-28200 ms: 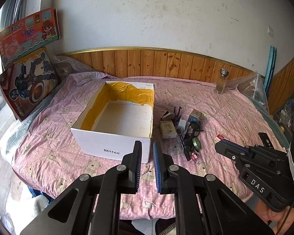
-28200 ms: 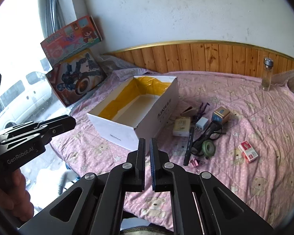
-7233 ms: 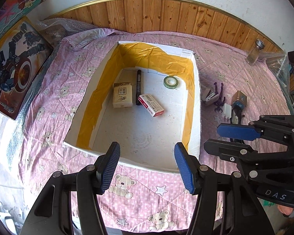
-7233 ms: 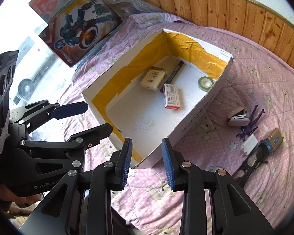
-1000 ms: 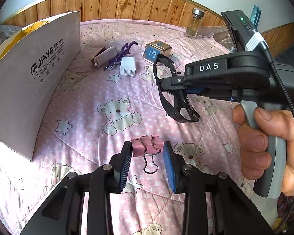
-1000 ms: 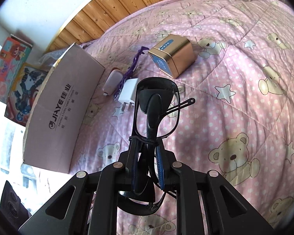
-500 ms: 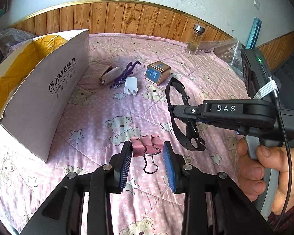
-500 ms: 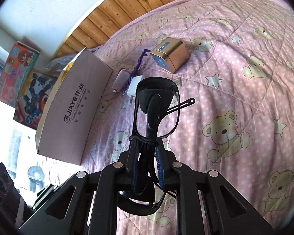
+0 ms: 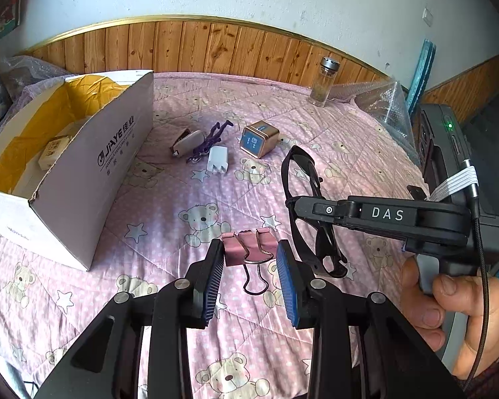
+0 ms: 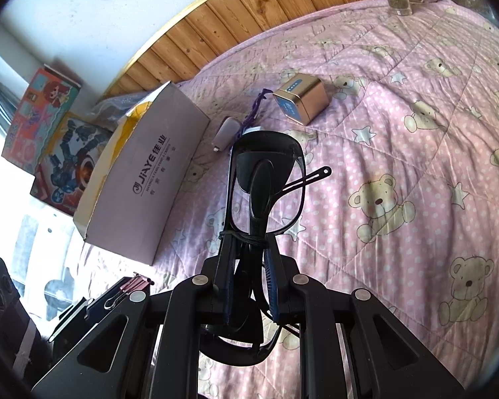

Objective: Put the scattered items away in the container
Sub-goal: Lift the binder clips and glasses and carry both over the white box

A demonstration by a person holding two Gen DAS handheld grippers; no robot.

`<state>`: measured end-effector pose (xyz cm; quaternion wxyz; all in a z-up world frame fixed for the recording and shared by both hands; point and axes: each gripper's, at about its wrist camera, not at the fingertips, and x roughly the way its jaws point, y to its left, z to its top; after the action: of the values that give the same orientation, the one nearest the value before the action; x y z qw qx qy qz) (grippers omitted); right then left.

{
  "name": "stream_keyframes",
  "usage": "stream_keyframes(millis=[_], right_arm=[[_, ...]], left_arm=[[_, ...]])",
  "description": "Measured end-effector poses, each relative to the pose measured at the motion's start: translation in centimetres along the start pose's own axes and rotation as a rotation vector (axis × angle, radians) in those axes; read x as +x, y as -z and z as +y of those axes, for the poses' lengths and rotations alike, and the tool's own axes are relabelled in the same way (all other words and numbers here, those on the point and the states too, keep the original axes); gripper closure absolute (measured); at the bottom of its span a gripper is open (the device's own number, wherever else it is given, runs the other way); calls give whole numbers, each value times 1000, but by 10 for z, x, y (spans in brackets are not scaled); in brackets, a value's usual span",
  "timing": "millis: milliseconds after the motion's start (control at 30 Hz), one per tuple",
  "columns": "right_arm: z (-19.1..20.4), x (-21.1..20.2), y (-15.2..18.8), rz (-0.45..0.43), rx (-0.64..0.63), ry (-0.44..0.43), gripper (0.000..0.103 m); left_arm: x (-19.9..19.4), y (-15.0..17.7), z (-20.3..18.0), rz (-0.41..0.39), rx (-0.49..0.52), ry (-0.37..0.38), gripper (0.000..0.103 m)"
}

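Two tools are both loaded above the pink bear-print bed cover (image 9: 189,196). The left tool (image 9: 250,254) is clenched on a cluster of pink binder clips (image 9: 247,240), its blue-padded fingers (image 9: 214,274) pressing the clips from either side while a wire handle loop hangs down between them. The right tool (image 10: 249,256) grips a pair of black-framed glasses (image 10: 266,193) near the middle of the folded frame, one lens ring standing up past the fingertips and a temple arm sticking out to the right; a person's hand (image 9: 449,312) holds this tool's handle at the right edge of the left wrist view. The white cardboard box (image 9: 116,153) with yellow lining sits to the left on the bed, a small cream packet (image 9: 51,149) visible inside. On the cover just beside the box lie a beige clip-like item (image 9: 187,141), a purple tangled piece (image 9: 213,134), a white charger plug (image 9: 218,163) and a small gold cube (image 9: 259,138). A glass bottle (image 9: 323,81) stands near the wooden wall panelling.
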<state>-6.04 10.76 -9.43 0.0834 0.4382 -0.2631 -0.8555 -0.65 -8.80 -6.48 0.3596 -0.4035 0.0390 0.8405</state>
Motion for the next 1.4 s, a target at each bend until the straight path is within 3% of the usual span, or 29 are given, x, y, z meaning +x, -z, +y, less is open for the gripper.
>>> stream_keyframes(millis=[800,1400], right_arm=[[65,-33,40,-36,-107,-2,85],[107,-44,48,-47,-185,-24,85]], left_arm=[[-58,9,10,-107,-40,41,69],[-90,3,40,-179,-123,35,69]])
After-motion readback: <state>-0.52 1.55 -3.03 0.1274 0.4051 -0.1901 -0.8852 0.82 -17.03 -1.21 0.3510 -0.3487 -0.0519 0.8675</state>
